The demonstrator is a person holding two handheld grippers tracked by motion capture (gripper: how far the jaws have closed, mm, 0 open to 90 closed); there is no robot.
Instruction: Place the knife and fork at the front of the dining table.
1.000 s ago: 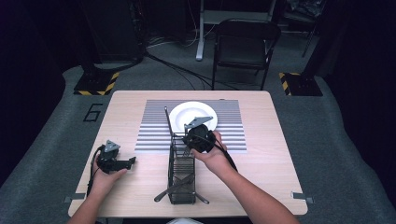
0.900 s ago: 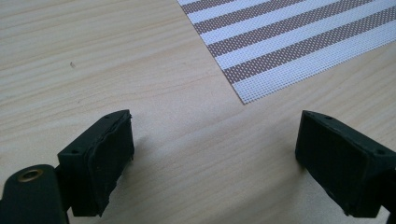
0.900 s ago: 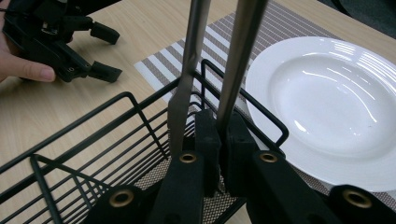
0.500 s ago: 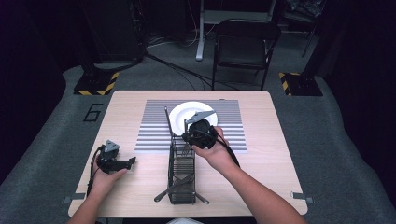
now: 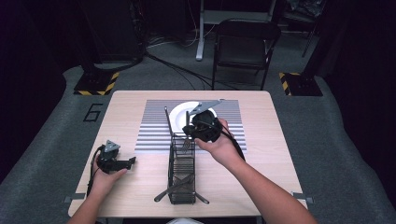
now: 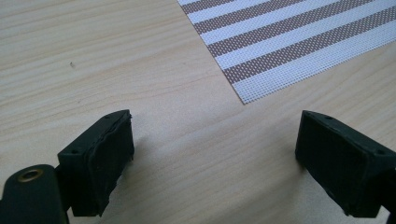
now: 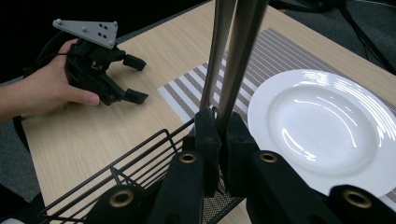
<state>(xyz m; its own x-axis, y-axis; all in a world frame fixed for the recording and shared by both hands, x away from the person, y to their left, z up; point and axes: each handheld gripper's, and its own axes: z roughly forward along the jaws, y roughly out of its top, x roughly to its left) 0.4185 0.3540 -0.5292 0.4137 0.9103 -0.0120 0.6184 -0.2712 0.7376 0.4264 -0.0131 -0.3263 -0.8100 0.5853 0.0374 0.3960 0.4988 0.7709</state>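
Moved: the right gripper (image 5: 190, 133) has come up from the basket since a second ago, and the fork in it hangs higher; the left one has kept its place.
Right grip: in the right gripper view the black rubbery pads (image 7: 208, 135) are clenched on two slim, round, brushed-steel handles (image 7: 233, 56) that run up past the top edge. What the second handle belongs to I cannot tell.
Fork: in the high view the fork (image 5: 186, 144) hangs, tines down, just under the right gripper and over the far end of the basket.
Left grip: the left gripper (image 5: 132, 161) is released, its blocky, matte pads (image 6: 105, 158) standing wide apart over bare wood, with nothing between them.
Basket: a long, narrow basket (image 5: 181, 170) of thin black wire at mid-table, with dark cutlery sticking out at its near end.
Plate: a round, glossy white plate (image 7: 322, 130), shallow-bowled, just beyond the basket.
Mat: a woven mat (image 6: 289, 42) of brown and white stripes under the plate.
Table: pale, fine-grained wood (image 5: 266, 140).
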